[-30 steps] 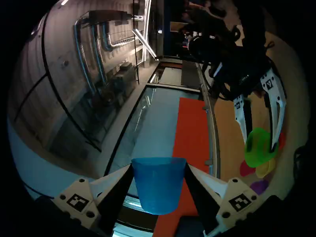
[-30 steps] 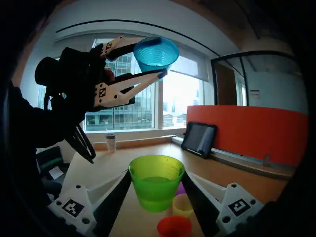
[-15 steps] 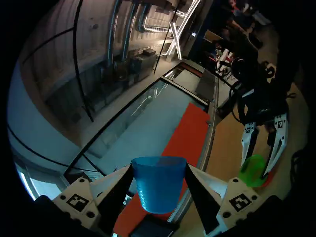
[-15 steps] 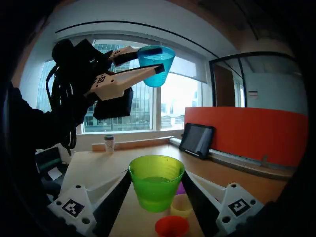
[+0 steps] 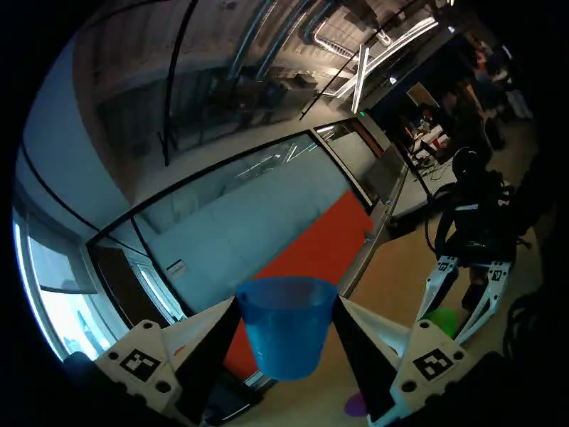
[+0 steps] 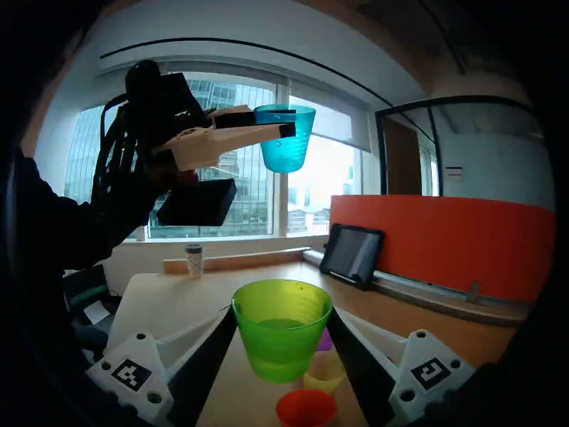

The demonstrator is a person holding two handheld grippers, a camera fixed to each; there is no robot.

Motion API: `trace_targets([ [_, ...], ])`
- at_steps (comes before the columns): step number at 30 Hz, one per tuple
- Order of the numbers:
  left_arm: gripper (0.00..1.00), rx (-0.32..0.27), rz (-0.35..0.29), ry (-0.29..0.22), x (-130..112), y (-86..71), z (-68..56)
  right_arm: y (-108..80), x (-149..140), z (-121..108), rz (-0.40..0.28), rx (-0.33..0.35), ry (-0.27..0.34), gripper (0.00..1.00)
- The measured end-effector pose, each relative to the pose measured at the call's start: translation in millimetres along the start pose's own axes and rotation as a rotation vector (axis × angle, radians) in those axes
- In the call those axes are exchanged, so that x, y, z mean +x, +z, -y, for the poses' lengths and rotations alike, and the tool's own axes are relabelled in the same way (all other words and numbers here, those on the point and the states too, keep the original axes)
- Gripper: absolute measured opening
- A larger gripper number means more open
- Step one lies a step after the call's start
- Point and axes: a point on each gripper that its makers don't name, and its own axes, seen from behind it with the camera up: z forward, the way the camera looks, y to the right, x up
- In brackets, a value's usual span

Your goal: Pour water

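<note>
– Water sits low in the green cup, clamped between both fingers of the right gripper over the table.
– And the blue cup?
– Upright, pinched in the left gripper, high above and well apart. Whether it carries water, I cannot tell.
– Next?
– Probably bring its lip over the green rim, then tilt slowly. A red cup and a yellow cup sit beneath, and a tablet leans nearby, so spills matter.
</note>
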Motion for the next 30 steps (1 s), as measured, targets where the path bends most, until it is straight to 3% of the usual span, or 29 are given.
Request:
trace_targets([
  [11,0.87,-0.016,0.055,-0.244,-22,-4.3,6.8,-2.6,6,-2,-0.010,-0.013,-0.006,0.91],
  [20,0.87,-0.063,0.081,-0.442,-45,-4.9,1.7,-5.7,11,-3,-0.010,-0.025,-0.012,0.91],
  [30,0.87,-0.082,0.104,-0.534,-72,-5.5,-12.3,-8.4,14,-8,-0.005,-0.043,-0.011,0.91],
])
